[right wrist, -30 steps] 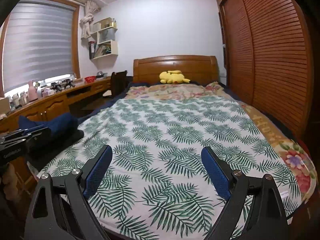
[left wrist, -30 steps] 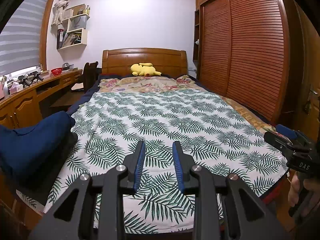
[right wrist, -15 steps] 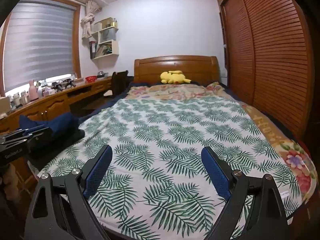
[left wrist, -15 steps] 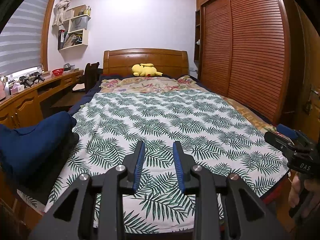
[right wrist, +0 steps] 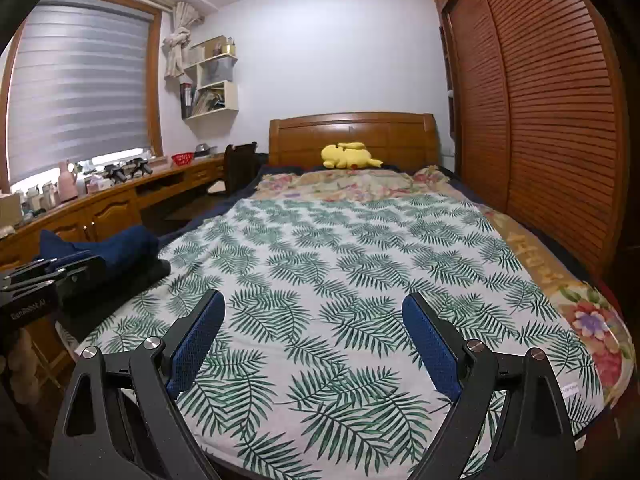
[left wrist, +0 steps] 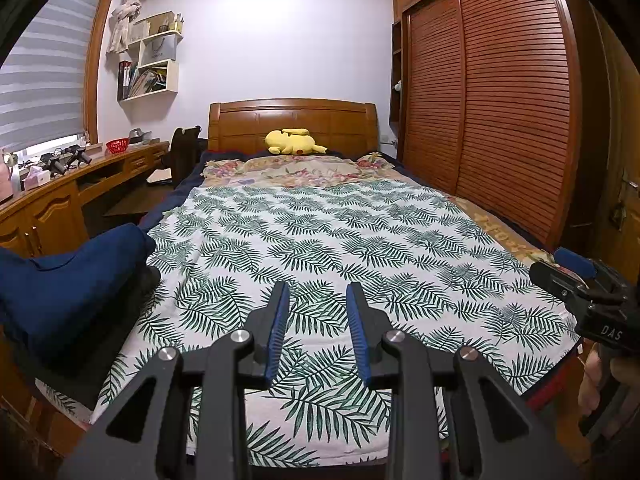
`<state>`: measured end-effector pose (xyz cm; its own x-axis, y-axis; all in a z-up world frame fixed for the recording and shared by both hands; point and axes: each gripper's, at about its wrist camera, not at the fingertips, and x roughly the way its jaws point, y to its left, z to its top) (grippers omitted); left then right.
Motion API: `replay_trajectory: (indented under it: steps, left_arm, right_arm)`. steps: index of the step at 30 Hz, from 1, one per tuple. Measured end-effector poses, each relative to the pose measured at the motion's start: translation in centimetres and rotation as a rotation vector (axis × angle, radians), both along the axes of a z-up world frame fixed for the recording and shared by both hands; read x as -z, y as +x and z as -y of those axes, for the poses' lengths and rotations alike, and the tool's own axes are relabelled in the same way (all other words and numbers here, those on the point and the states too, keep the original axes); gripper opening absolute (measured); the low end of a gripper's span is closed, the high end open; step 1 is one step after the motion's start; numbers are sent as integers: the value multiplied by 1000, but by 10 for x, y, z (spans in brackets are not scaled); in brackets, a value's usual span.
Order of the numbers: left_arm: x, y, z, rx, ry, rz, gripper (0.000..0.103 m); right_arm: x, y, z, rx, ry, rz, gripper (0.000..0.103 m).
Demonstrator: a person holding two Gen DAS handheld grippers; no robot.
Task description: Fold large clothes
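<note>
On wall shelf (right wrist: 211,80), books upright, red basket (right wrist: 182,158) on desk (right wrist: 120,196)

Home bedroom, wooden bed (left wrist: 292,120), louvred wardrobe (left wrist: 500,120), desk (right wrist: 120,200) under blinded window (right wrist: 80,92)

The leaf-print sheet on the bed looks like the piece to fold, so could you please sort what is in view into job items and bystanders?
For the job:
- leaf-print sheet, spread flat
- left gripper, empty
- right gripper, empty, jaws wide

Just lying about:
- yellow plush toy by the headboard
- dark blue bundle at the bed's left edge
- floral bedding
- red basket on the desk
</note>
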<state>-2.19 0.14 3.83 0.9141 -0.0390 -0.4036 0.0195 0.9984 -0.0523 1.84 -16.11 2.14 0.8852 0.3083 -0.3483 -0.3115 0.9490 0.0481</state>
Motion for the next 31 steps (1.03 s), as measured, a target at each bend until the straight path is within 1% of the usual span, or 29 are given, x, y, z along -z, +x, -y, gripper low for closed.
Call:
replay_trajectory:
  steps: [31]
  left_arm:
    - [2,-2,-1,-1,-1,1,30]
  right_arm:
    - [-3,-3,-3,-10,5,2,92]
